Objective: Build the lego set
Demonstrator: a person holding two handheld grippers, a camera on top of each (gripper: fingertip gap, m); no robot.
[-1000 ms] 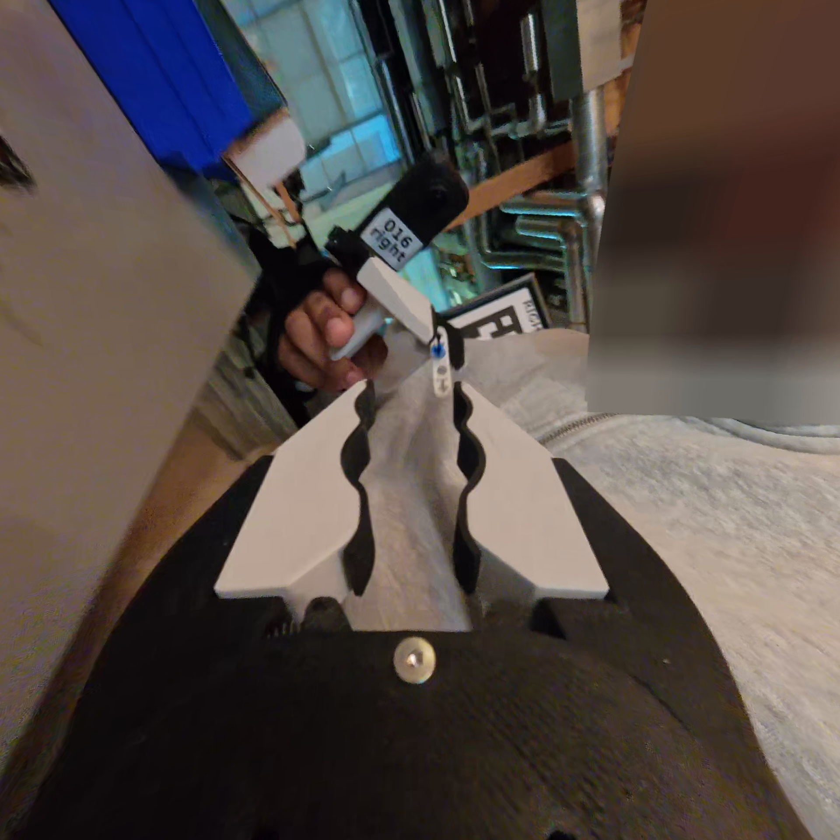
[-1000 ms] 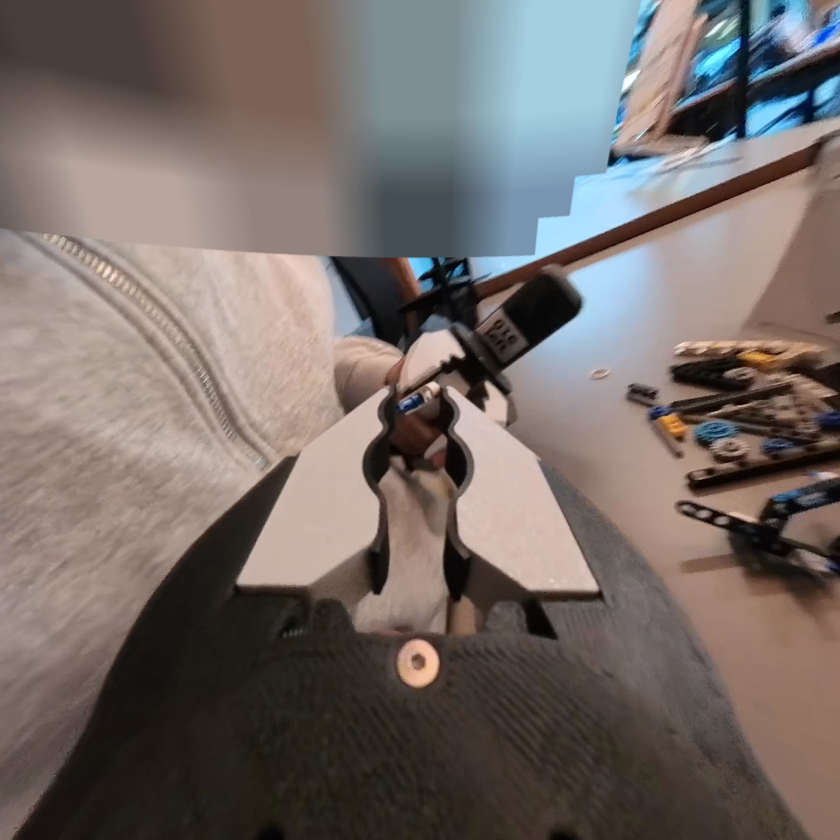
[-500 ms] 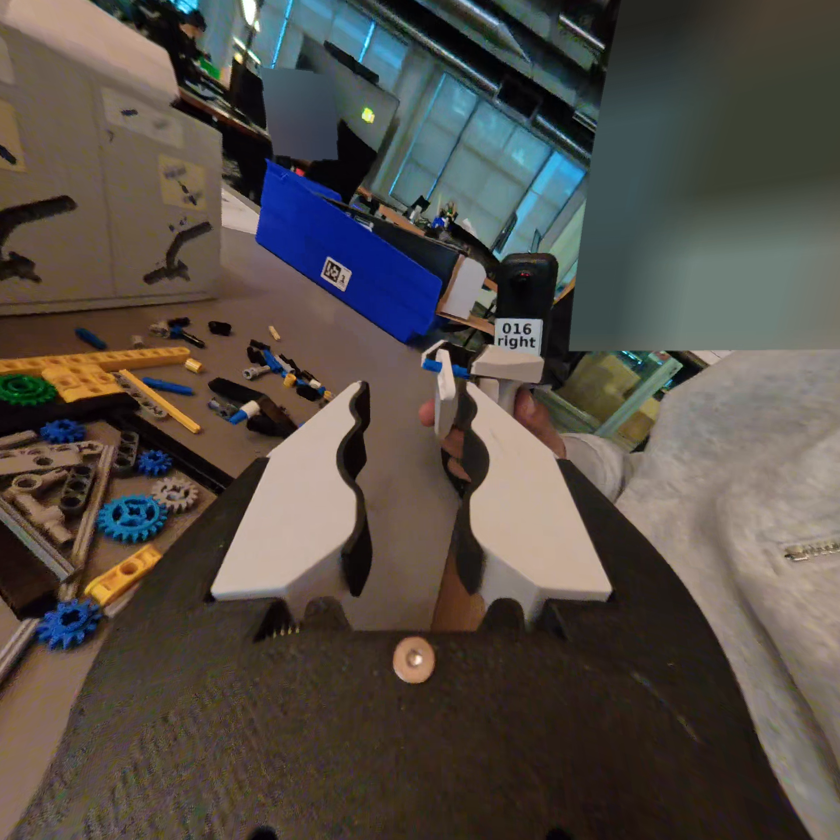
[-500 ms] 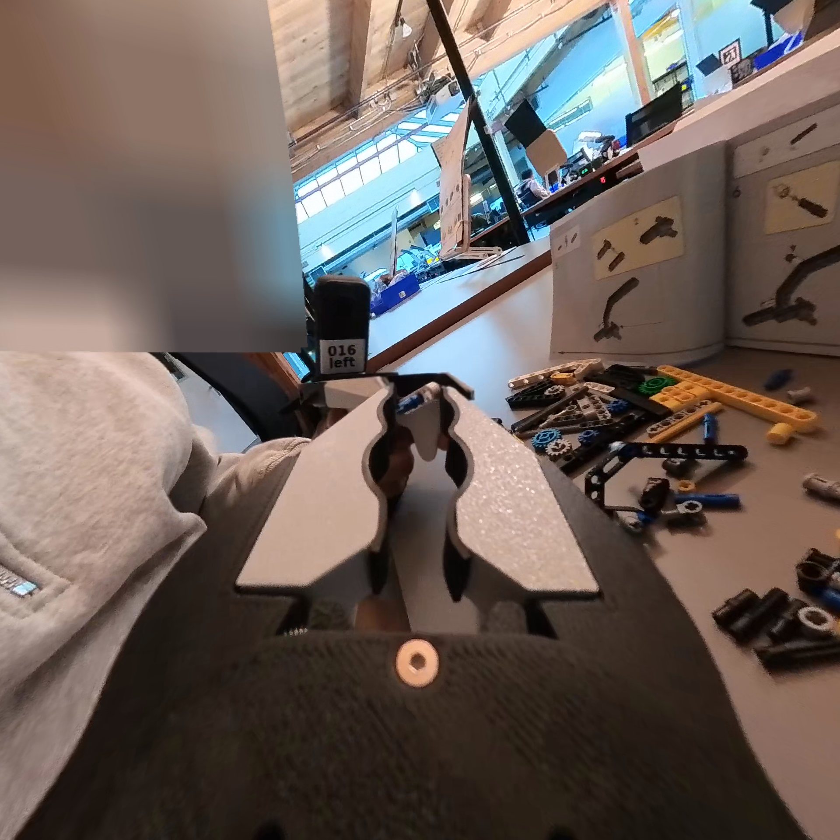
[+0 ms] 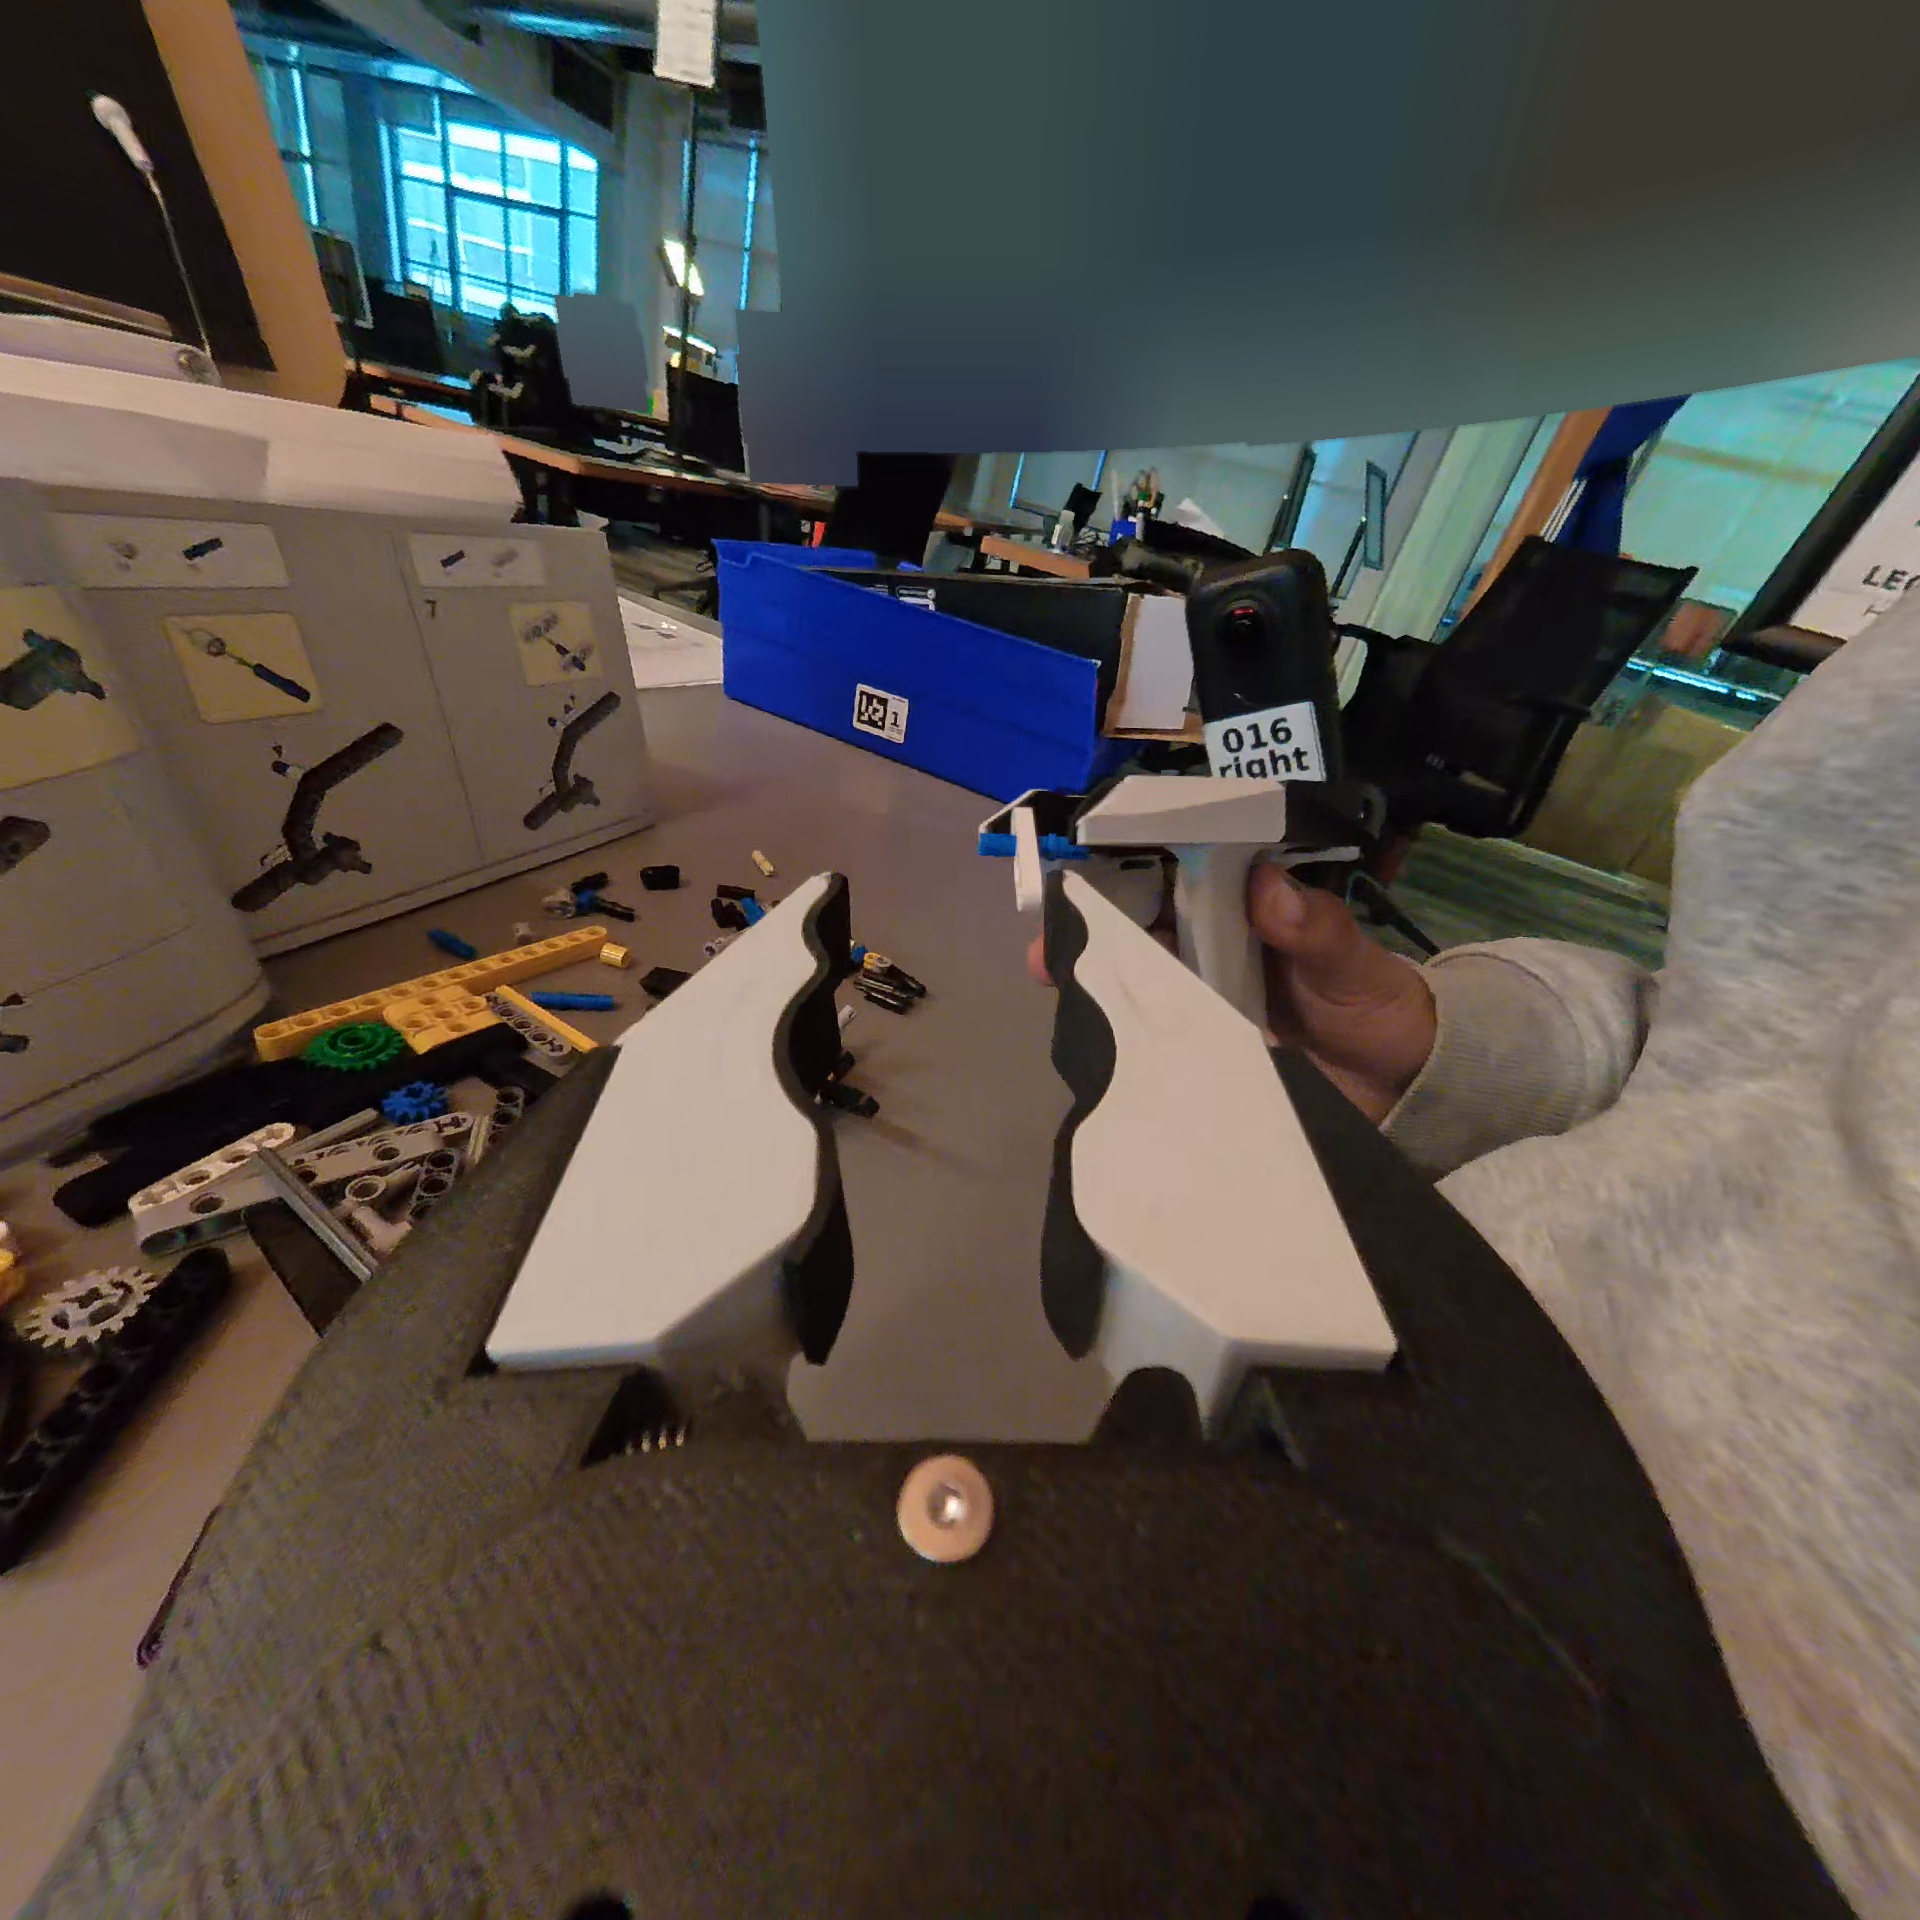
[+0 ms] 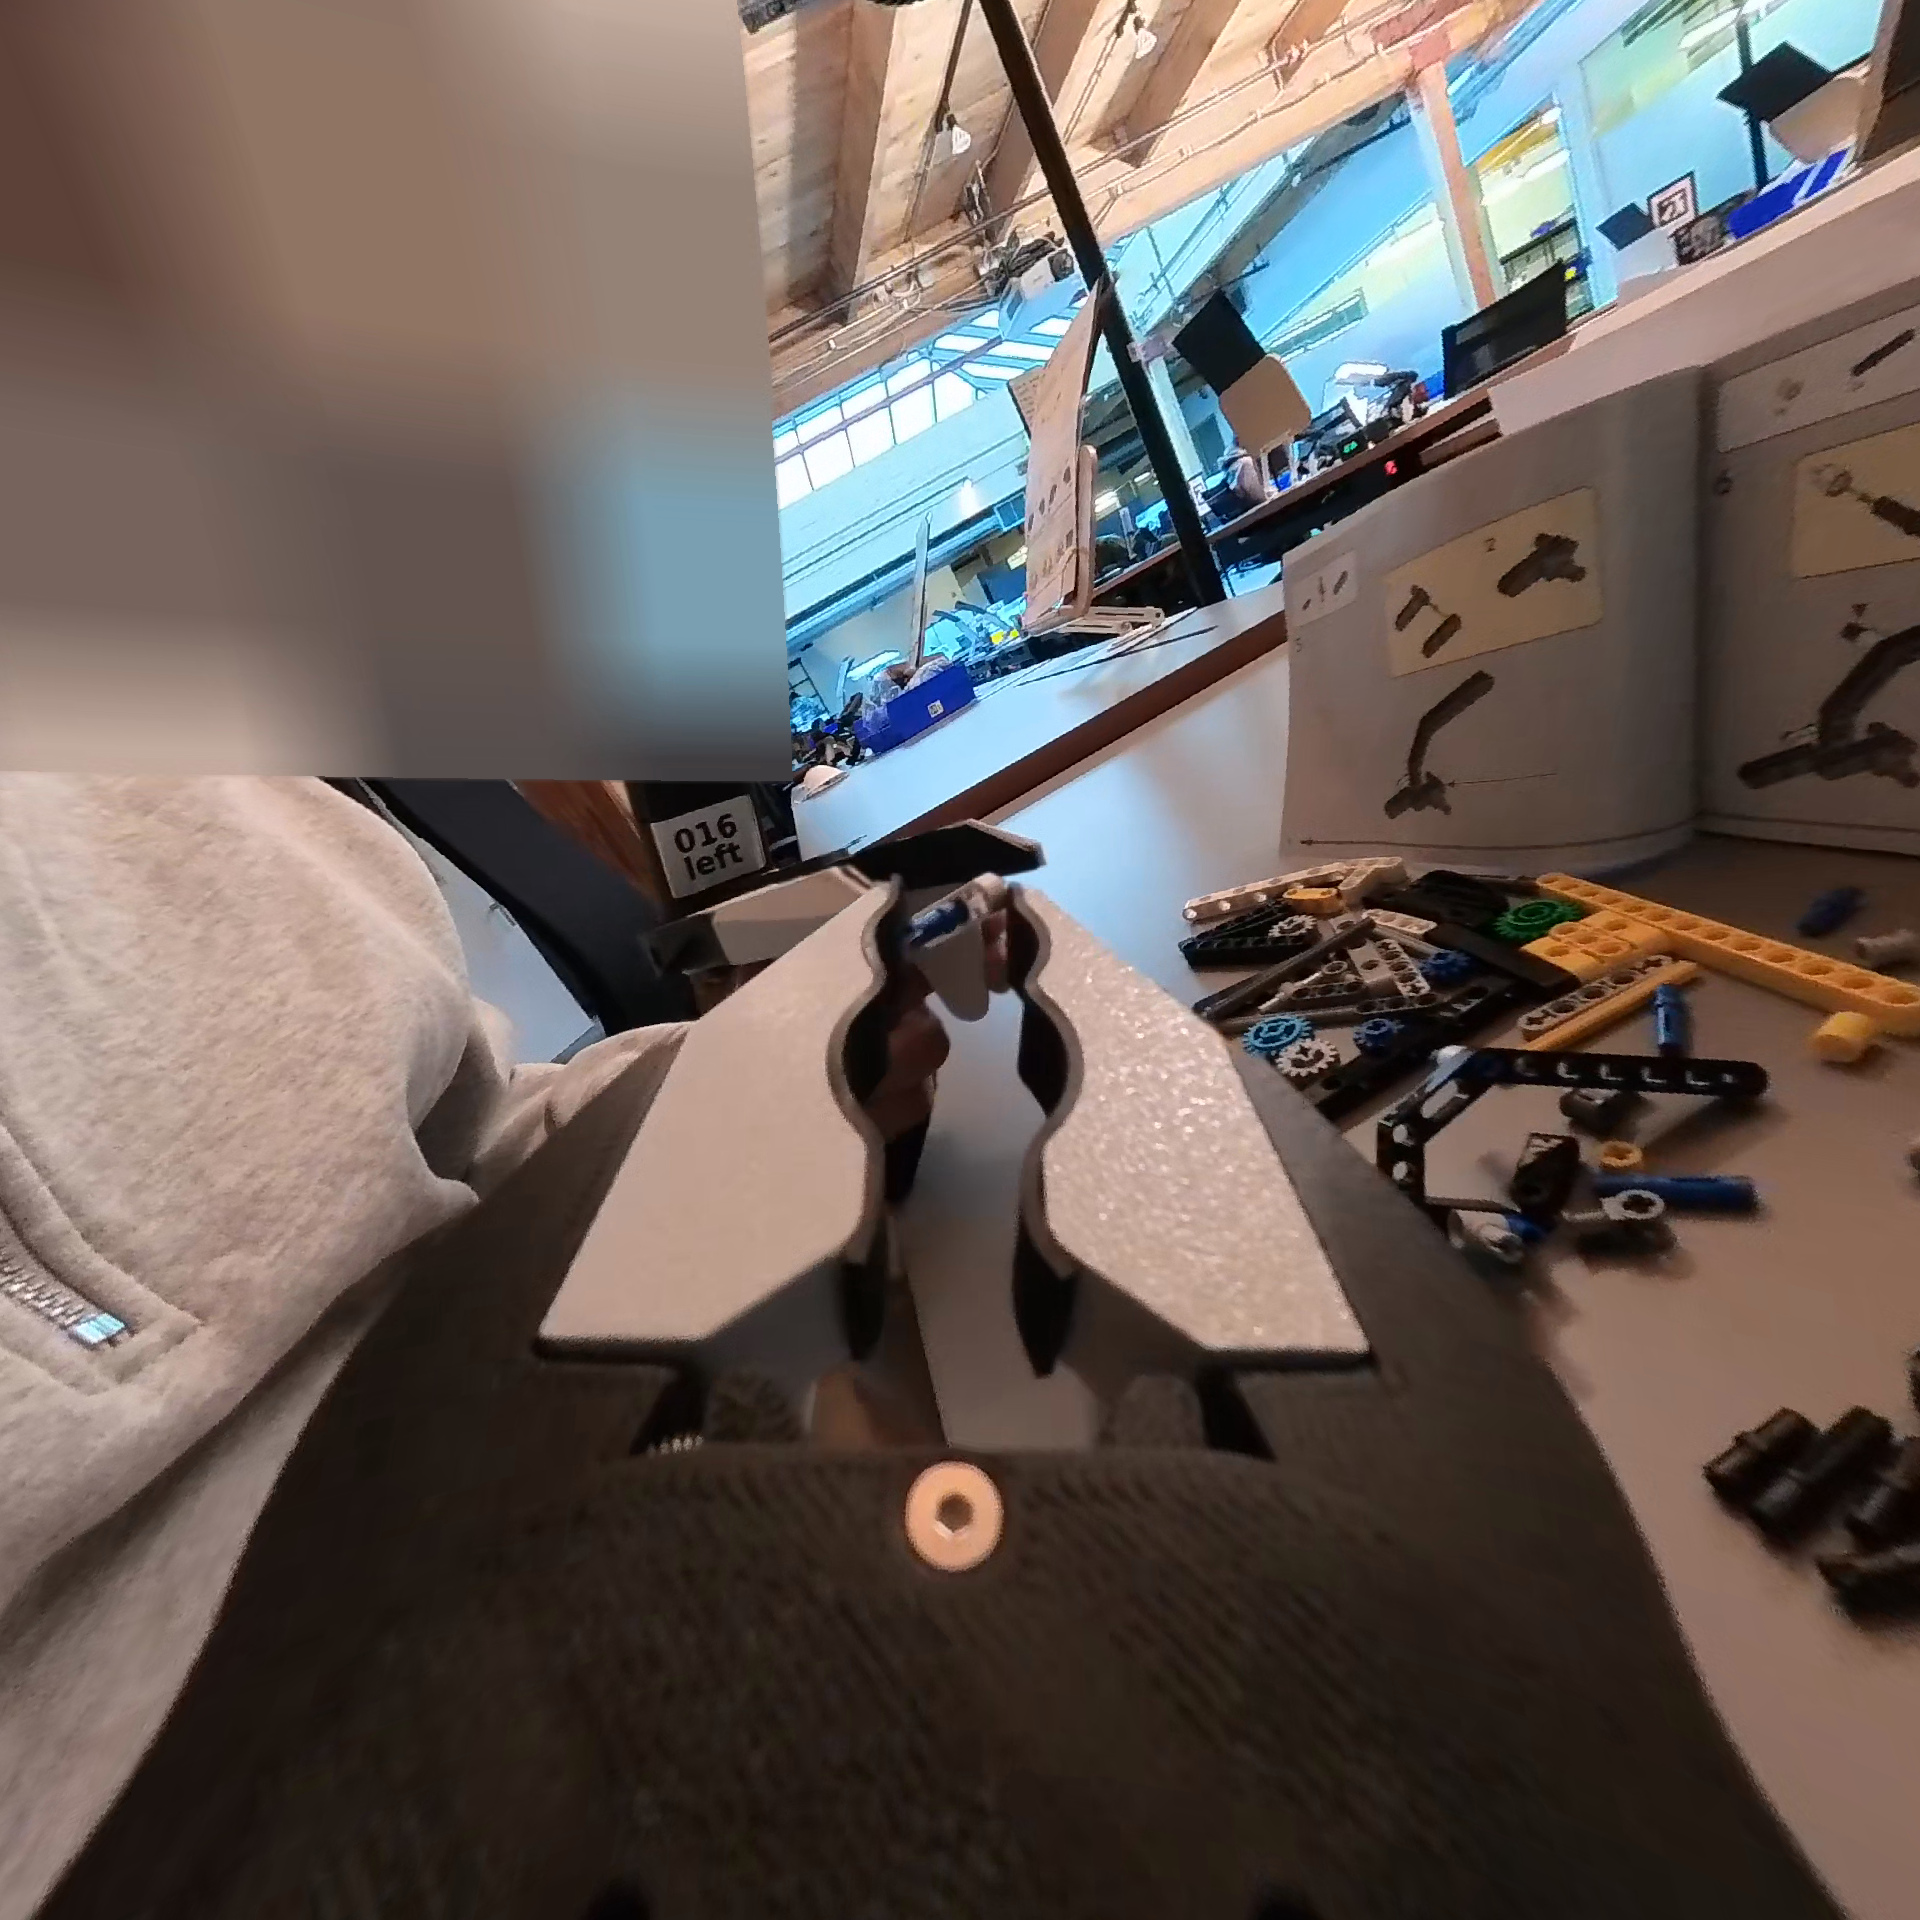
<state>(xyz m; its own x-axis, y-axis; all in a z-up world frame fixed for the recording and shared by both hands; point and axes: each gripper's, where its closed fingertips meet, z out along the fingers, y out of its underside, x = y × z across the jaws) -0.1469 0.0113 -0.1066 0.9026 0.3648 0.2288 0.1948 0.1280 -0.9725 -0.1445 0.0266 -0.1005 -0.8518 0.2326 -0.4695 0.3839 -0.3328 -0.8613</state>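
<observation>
My right gripper (image 6: 956,902) is shut on a small white lego piece with a blue pin (image 6: 961,961), held in the air above the near table edge. The same piece (image 5: 1027,868) shows in the left wrist view at the right gripper's tip (image 5: 1039,847). My left gripper (image 5: 940,904) is open and empty, its right fingertip just below that piece. Loose lego parts lie on the grey table (image 5: 935,748): a yellow beam (image 5: 436,987), a green gear (image 5: 353,1044), grey beams (image 5: 312,1164), a black bent beam assembly (image 6: 1558,1081) and black pins (image 6: 1808,1475).
Standing instruction pages (image 5: 312,727) curve along the back of the table and also show in the right wrist view (image 6: 1486,665). A blue bin (image 5: 904,686) sits behind the parts. The person's grey sleeve (image 5: 1558,1039) is close on the right. The grippers are tip to tip, or close to it. The green gear (image 5: 353,1044) is about 15 cm from my left fingertips. It turns up in the right wrist view (image 6: 1553,920) as well.
Both grippers have swung away from the person's grey sweatshirt and now look over the table. The right gripper still holds the white piece; the left has stayed open.
</observation>
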